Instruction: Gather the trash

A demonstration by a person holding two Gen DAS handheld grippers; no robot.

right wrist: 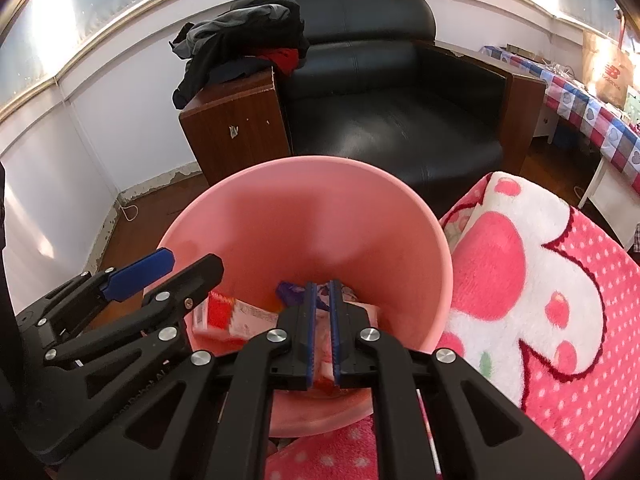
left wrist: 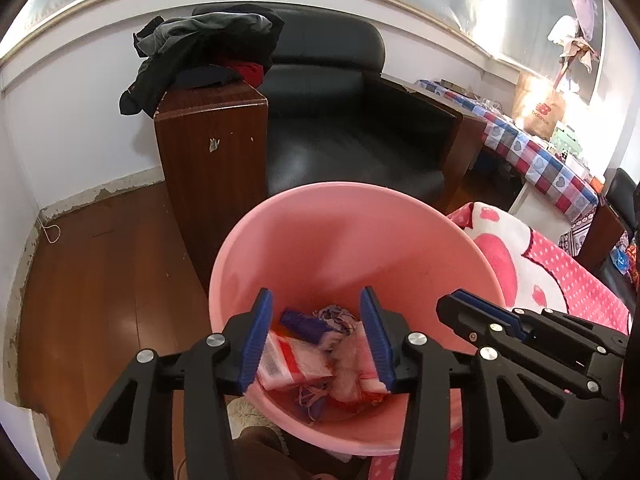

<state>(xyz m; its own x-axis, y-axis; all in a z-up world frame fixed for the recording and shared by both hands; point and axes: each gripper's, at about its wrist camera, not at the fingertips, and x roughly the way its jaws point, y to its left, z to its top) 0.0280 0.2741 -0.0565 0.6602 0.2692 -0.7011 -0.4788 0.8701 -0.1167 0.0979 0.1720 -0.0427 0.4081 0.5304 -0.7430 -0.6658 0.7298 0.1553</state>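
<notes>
We work left to right. At far left lies bare wood floor (left wrist: 100, 280), then a brown cabinet (left wrist: 212, 148) with dark clothes (left wrist: 200, 48) heaped on top, a black sofa (left wrist: 352, 128) behind. In the middle stands the pink bin (left wrist: 340, 248), and the trash (left wrist: 304, 352) already lies at its bottom: a red-and-white packet, a purple scrap, crumpled paper.

Our left hand-held gripper (left wrist: 318, 336) hangs over the bin mouth with its jaws spread and nothing between them; the wrappers seen between them lie lower down, so we judge this to be the drop step, with a piece released. Our right hand-held gripper (right wrist: 323, 332) sits just beside it over the same bin, its 2 blue pads nearly together. We see nothing clamped there.

To the right lies a pink blanket (right wrist: 540, 280) touching the bin, and beyond it a checked tabletop (left wrist: 540, 160).

Next, we think, both need to lift clear of the rim and look for the next piece.

Hard to make out: whether a thin scrap sits between the right pads, how full the bin is, and where any remaining trash lies, since neither view shows it.
</notes>
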